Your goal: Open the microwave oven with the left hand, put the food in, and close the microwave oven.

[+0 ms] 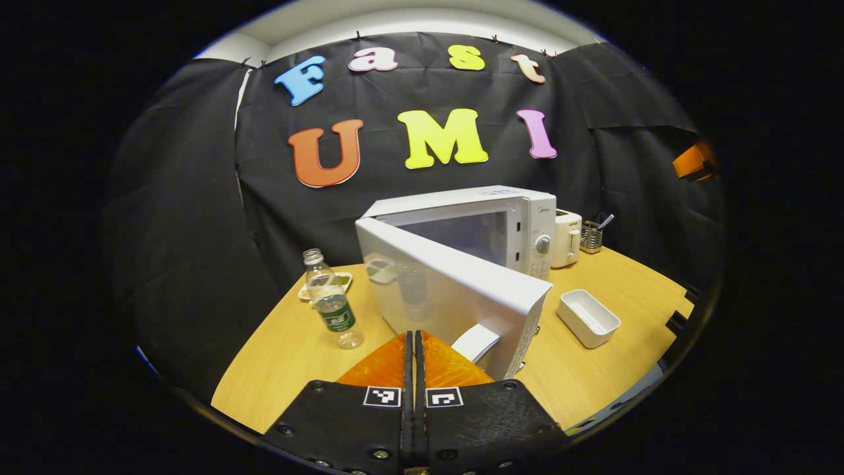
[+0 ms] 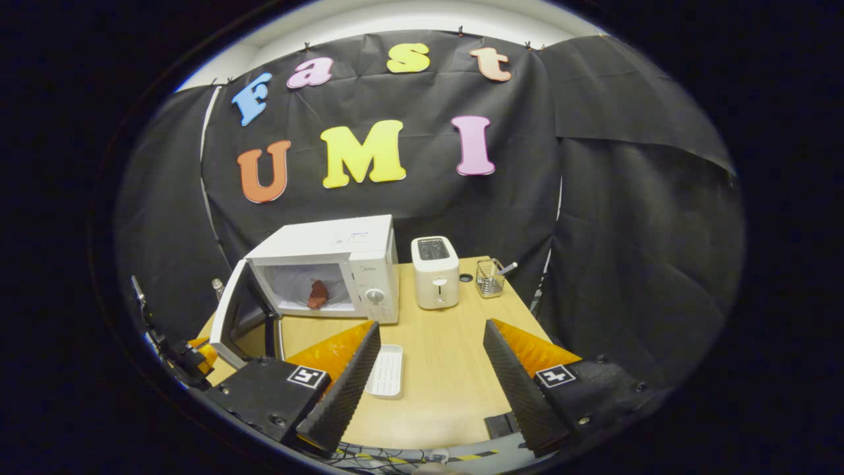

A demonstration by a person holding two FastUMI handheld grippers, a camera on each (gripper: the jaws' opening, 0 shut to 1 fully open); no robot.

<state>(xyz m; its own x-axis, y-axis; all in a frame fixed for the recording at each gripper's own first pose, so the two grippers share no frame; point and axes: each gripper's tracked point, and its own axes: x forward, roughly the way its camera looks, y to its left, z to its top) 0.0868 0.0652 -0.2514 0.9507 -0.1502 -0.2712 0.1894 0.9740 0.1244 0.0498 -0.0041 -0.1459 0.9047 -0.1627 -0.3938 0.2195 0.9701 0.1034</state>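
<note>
The white microwave (image 2: 330, 264) stands at the back of the wooden table with its door (image 2: 232, 316) swung wide open to the left. A reddish-brown piece of food (image 2: 318, 294) lies inside the cavity. In the left gripper view the door's outer face (image 1: 448, 290) and its handle (image 1: 476, 343) are right in front of my left gripper (image 1: 414, 338), which is shut with nothing between its fingers. The left gripper (image 2: 191, 356) also shows at the far left of the right gripper view, just outside the door. My right gripper (image 2: 432, 373) hovers open and empty above the table, in front of the microwave.
A white rectangular tray (image 2: 386, 371) lies on the table (image 2: 448, 343) under my right gripper. A toaster (image 2: 434, 272) and a wire holder (image 2: 489, 277) stand right of the microwave. A plastic bottle (image 1: 331, 307) and a small plate (image 1: 323, 285) are left of the door.
</note>
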